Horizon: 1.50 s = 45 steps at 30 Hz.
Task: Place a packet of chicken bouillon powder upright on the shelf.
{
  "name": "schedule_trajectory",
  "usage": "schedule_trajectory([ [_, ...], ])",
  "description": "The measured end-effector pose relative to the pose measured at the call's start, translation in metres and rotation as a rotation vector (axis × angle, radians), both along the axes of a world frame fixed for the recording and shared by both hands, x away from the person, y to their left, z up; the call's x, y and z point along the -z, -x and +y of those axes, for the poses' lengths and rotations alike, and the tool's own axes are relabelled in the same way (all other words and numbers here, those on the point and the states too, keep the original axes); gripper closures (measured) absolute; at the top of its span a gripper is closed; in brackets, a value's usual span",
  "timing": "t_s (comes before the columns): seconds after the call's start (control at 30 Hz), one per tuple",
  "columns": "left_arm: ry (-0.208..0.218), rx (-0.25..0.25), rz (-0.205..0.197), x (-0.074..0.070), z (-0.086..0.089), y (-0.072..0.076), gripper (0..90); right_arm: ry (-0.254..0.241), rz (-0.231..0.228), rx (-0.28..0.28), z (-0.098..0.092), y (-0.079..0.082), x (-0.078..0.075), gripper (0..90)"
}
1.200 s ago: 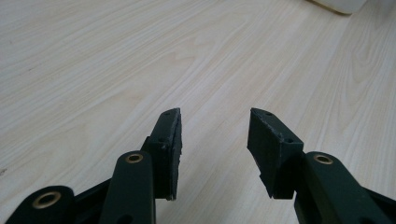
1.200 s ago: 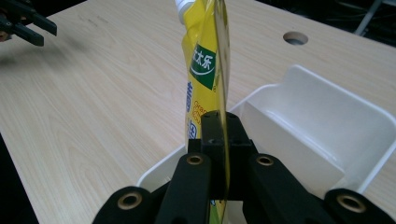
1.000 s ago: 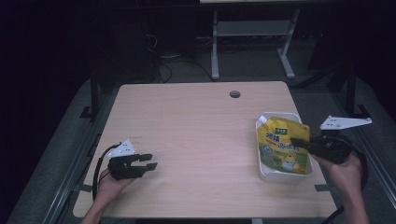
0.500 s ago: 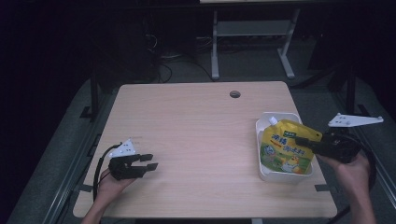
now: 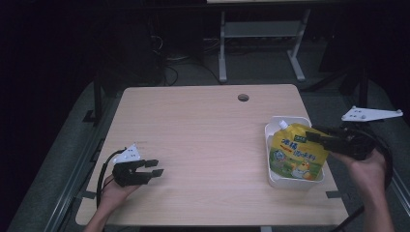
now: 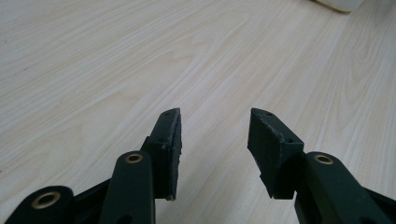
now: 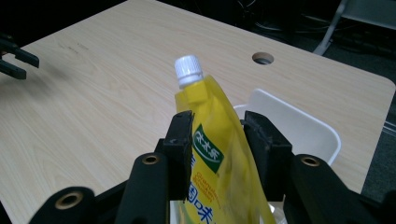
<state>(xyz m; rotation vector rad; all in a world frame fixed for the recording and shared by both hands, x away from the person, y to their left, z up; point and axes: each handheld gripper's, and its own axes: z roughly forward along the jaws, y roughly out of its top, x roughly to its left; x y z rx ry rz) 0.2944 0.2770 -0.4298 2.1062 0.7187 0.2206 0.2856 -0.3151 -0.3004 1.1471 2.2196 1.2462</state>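
A yellow spouted drink pouch with a white cap leans in a white tray at the table's right edge. My right gripper reaches in from the right at the pouch's upper part. In the right gripper view the pouch stands between the jaws of that gripper; they have just been opening and flank it without squeezing. My left gripper rests low over bare wood at the front left, open and empty.
The wooden table has a round cable hole at the back. Dark floor, cables and a metal stand lie beyond the far edge. My left gripper sits far off across the table in the right gripper view.
The right gripper's jaws have spread apart around the pouch and the hand has risen a little. The pouch has tipped more upright in the tray. The left gripper has stayed still.
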Motion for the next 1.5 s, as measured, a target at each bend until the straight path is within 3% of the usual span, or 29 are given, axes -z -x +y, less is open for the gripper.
schedule_trajectory([
  [0.47, -0.001, 0.000, -0.002, -0.001, 0.001, 0.000, 53.8, -0.001, -0.042, -0.043, 0.024, -0.008, -0.024, 58.5],
  [1.5, 0.008, -0.005, -0.005, -0.002, 0.003, 0.001, 51.9, -0.022, 0.028, -0.188, 0.095, -0.022, -0.005, 49.9],
])
